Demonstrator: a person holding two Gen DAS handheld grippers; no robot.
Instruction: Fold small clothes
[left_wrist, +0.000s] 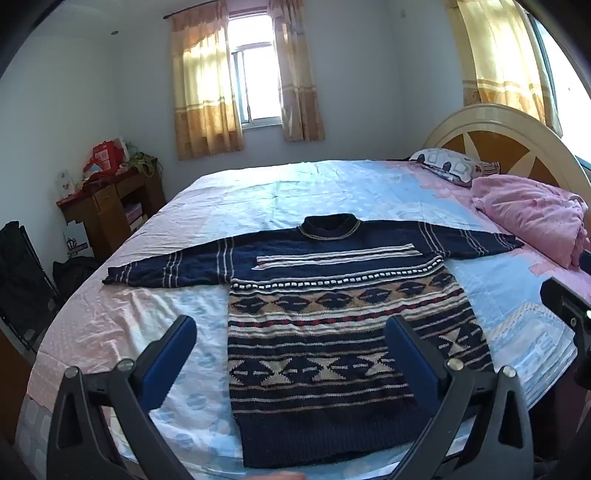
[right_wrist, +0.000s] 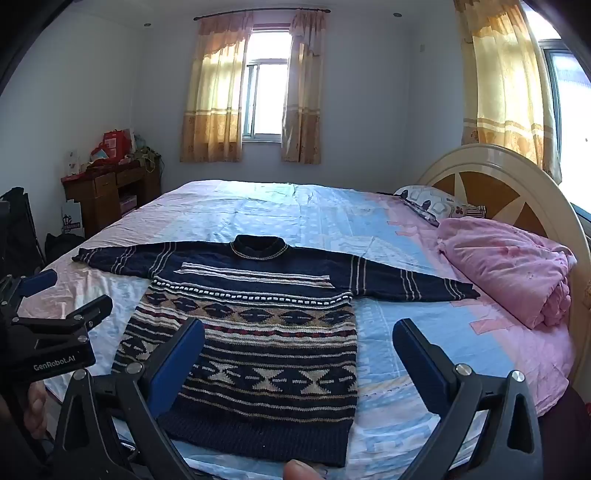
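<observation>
Black hand-held gripper (left_wrist: 291, 332), blue pads (left_wrist: 170, 354), silver screws

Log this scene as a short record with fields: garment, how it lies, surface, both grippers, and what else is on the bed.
garment: navy patterned knit sweater
lay: flat, face up, both sleeves spread out sideways, unfolded
surface: bed sheet, pink and light blue
left gripper: open, above the sweater's lower part, holding nothing
right gripper: open, holding nothing
also on bed: pink blanket and pillow by the headboard
</observation>
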